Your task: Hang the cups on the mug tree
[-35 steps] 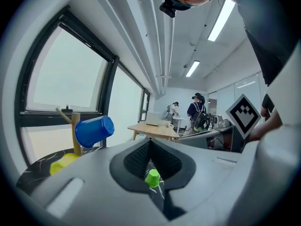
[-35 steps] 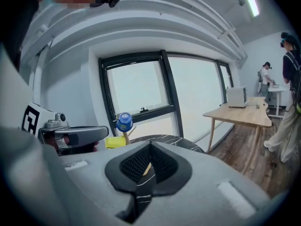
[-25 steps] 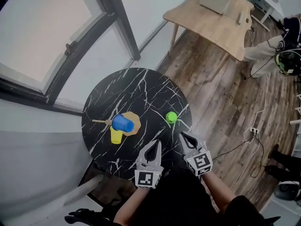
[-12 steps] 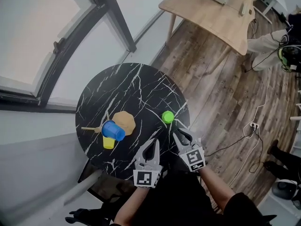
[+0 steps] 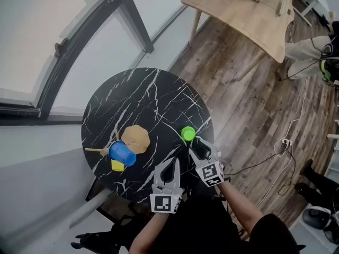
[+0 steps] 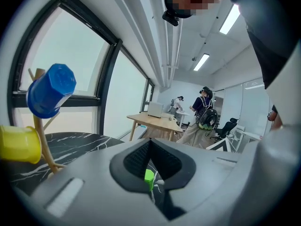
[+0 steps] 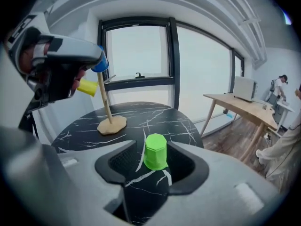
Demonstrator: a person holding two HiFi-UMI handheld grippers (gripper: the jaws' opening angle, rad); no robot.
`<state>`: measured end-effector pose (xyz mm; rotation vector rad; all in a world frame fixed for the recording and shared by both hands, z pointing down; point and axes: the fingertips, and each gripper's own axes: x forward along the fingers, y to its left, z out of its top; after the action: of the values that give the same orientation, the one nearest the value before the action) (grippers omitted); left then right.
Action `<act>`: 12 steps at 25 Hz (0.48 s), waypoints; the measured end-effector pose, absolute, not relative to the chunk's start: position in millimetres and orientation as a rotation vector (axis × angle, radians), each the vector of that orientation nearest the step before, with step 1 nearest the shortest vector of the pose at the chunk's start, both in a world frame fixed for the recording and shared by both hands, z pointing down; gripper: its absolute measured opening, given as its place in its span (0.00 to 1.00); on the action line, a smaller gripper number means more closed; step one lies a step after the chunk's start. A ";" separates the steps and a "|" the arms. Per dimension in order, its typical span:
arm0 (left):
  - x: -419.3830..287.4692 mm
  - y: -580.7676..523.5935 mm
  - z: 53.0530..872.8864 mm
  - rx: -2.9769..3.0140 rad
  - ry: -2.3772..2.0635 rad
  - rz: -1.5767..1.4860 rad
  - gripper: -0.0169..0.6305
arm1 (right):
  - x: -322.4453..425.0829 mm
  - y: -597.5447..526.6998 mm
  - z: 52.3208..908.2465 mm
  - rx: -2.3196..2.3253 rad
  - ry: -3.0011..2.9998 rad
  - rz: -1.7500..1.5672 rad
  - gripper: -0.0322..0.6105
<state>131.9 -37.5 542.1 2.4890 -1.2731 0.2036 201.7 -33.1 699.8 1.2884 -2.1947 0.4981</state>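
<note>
The right gripper (image 5: 197, 145) has dropped to the upturned green cup (image 7: 155, 157) at the worktop's (image 5: 153, 97) near right edge. Its jaws have just opened wide, framing the cup without pressing. The left gripper (image 5: 170, 167) stays closed and empty. A grasp looks next.

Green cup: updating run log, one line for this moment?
right tool: just opening, green cup between jaws | left tool: shut, empty | blue cup, yellow cup: hung

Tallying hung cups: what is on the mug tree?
A blue cup and a yellow cup hang on it. The cups hide the pegs holding them.
</note>
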 end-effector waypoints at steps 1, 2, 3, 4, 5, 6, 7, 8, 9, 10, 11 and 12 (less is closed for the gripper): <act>132.5 -39.0 543.3 2.482 -1.281 0.204 0.02 | 201.4 -35.7 704.9 1.281 -2.192 0.499 0.35; 132.7 -40.2 545.2 2.474 -1.288 0.207 0.02 | 201.1 -38.0 709.4 1.275 -2.191 0.500 0.35; 132.5 -40.9 547.7 2.468 -1.294 0.213 0.02 | 200.8 -40.3 713.3 1.271 -2.190 0.501 0.36; 132.3 -41.6 549.7 2.465 -1.299 0.219 0.02 | 200.4 -42.4 716.4 1.267 -2.190 0.502 0.39; 132.5 -42.4 551.0 2.464 -1.304 0.224 0.02 | 199.9 -44.5 719.1 1.262 -2.191 0.503 0.39; 133.0 -43.1 552.0 2.463 -1.308 0.227 0.02 | 199.3 -46.6 721.6 1.255 -2.192 0.503 0.40; 133.8 -43.8 552.7 2.459 -1.311 0.227 0.02 | 198.3 -48.9 724.0 1.246 -2.194 0.502 0.40; 134.7 -44.3 553.2 2.455 -1.315 0.225 0.02 | 197.1 -51.2 726.4 1.236 -2.197 0.498 0.41; 135.6 -44.7 553.5 2.449 -1.320 0.222 0.02 | 195.9 -53.5 729.1 1.226 -2.199 0.493 0.41; 136.3 -44.8 553.9 2.446 -1.323 0.224 0.02 | 194.9 -55.9 731.7 1.217 -2.199 0.487 0.42; 136.5 -44.1 554.9 2.445 -1.322 0.236 0.02 | 194.0 -58.4 734.3 1.210 -2.197 0.482 0.42; 136.3 -42.8 556.6 2.442 -1.319 0.254 0.02 | 193.1 -60.7 736.8 1.204 -2.196 0.478 0.42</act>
<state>136.3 -42.8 556.6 2.4424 -1.3193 0.2535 193.1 -60.7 736.8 1.2044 -2.1961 0.4783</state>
